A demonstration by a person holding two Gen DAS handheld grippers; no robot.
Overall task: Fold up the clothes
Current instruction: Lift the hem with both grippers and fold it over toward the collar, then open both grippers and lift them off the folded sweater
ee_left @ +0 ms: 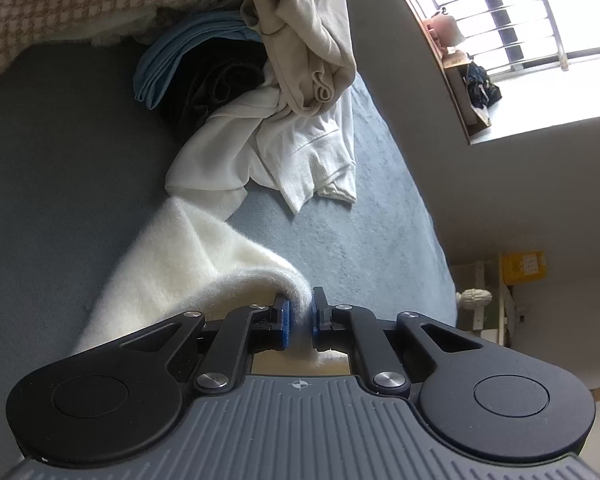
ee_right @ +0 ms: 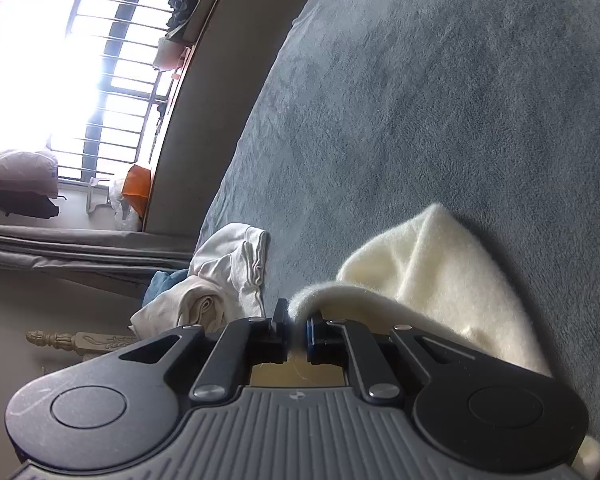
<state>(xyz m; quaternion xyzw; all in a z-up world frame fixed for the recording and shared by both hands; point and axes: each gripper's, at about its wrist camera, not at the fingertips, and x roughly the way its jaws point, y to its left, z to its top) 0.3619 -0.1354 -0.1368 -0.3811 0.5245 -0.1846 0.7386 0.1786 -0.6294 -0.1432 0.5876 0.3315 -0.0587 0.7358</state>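
Right now both my grippers are pinching the same fluffy cream-white knit garment (ee_left: pixel 188 264), each on a fold of its edge. My left gripper (ee_left: pixel 299 318) has its blue-padded fingers pressed together on a ridge of the fuzzy cloth, and the garment trails away from those fingers to the left and forward, its long axis running toward the heap of unfolded clothes (ee_left: pixel 284 92) well ahead. My right gripper (ee_right: pixel 298 332) is clamped on another bit of the edge, and there the cloth billows out to the right of the fingers. Which hand is nearer the garment's middle I cannot tell; both hold rim only, so I judge the coming move to be a spread or lay-down, with the bulk draped between my two grips.

Beneath the fingers lies a soft grey-blue plush bed cover (ee_right: pixel 420 100), flat and roomy. Beyond its far edge stand a plain wall and a bright barred window (ee_right: pixel 112 80).
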